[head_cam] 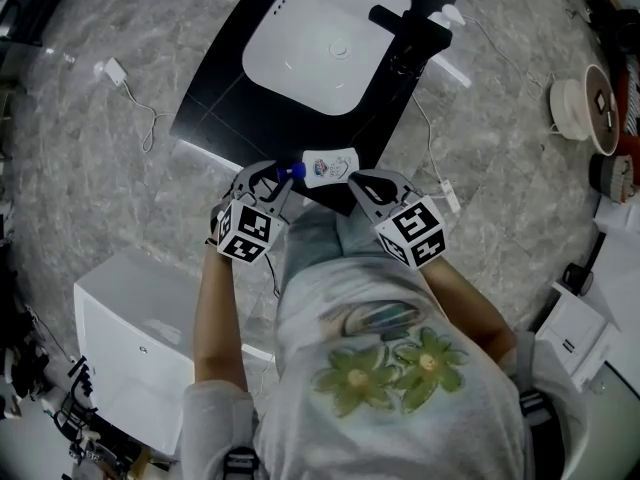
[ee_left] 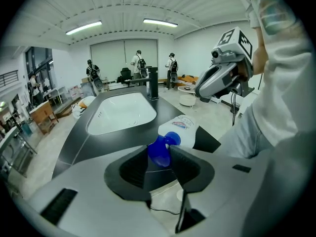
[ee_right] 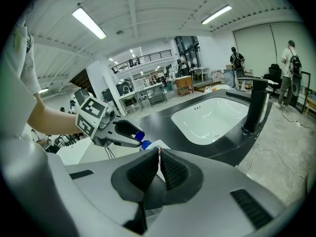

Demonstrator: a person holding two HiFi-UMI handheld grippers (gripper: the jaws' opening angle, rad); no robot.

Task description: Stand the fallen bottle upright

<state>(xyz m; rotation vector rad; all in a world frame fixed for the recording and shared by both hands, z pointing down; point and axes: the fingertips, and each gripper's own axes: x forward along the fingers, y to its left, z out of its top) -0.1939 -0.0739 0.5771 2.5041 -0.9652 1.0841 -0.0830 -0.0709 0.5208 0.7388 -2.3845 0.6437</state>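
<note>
A white bottle (head_cam: 330, 166) with a blue cap (head_cam: 292, 170) lies tilted at the near edge of the black counter (head_cam: 215, 108). My left gripper (head_cam: 275, 180) is shut on the cap. In the left gripper view the cap (ee_left: 160, 149) is pinched between the dark pads, and the bottle's body (ee_left: 181, 129) points away to the right. My right gripper (head_cam: 362, 183) is at the bottle's base end, its jaws shut with only a sliver between them. In the right gripper view the bottle (ee_right: 152, 146) shows just past the right gripper (ee_right: 159, 154).
A white sink (head_cam: 330, 38) is set into the counter, with a black tap (head_cam: 410, 28) on its right. A white cabinet (head_cam: 130, 318) stands at the lower left. Cables and a white plug (head_cam: 113, 68) lie on the marble floor. Several people (ee_left: 138, 63) stand far off.
</note>
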